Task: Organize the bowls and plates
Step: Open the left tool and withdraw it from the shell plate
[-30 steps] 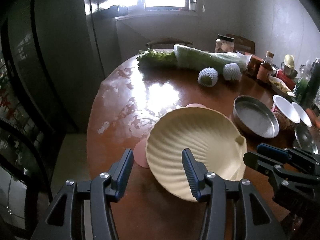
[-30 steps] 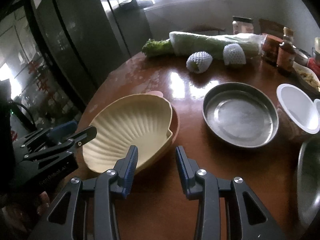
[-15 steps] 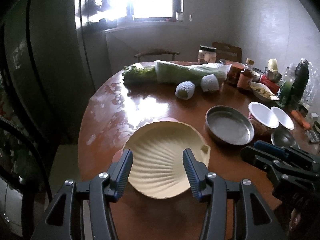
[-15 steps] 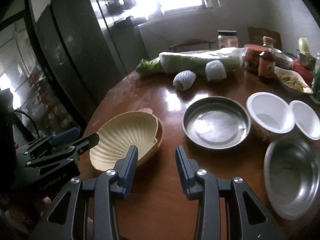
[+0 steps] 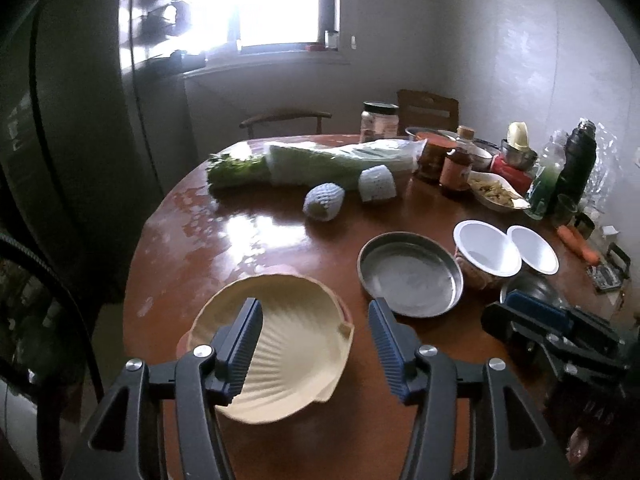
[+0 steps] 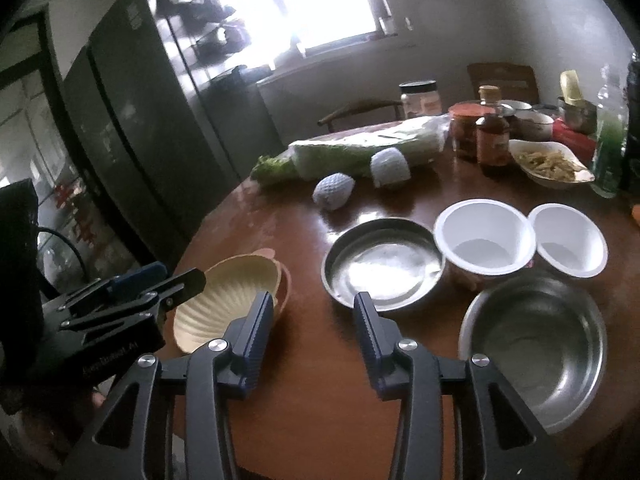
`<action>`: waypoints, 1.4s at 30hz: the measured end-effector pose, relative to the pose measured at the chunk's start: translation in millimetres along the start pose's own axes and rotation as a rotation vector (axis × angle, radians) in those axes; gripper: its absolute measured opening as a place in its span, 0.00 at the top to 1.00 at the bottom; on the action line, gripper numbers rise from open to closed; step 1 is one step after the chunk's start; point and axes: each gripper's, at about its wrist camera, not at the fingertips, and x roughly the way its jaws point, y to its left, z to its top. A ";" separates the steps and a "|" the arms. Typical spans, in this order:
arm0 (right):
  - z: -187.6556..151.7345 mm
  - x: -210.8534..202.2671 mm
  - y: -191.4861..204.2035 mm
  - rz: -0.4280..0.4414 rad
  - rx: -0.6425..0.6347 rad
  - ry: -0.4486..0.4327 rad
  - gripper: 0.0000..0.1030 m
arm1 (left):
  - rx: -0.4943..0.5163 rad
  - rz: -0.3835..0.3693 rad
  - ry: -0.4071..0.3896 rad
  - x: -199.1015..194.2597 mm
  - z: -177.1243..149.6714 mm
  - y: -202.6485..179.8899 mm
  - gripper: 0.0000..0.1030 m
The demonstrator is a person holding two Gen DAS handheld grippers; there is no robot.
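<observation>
Resting on glossy wood: ribbed, shell-shaped cream plate (image 5: 288, 344).

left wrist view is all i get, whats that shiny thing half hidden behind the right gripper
observer: a deep steel bowl, empty, standing on the near side of the flat steel pan and the two white bowls.
operator: ok and is the right gripper carrying anything
observer: no. the right gripper is open, its jaws have just been opening, and only bare table shows between its fingers.
</observation>
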 end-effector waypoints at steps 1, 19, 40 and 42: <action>0.7 0.3 -2.4 -0.003 0.005 0.000 0.58 | 0.003 -0.003 0.002 2.8 3.0 -1.7 0.47; 21.6 51.0 -50.7 -0.109 0.092 0.148 0.57 | 0.042 -0.040 0.121 75.3 49.6 -23.9 0.47; 38.6 95.6 -65.7 -0.181 0.116 0.274 0.56 | 0.084 -0.069 0.247 139.5 65.6 -36.9 0.47; 39.2 98.2 -67.1 -0.191 0.118 0.281 0.56 | 0.089 -0.070 0.259 144.6 65.7 -38.8 0.47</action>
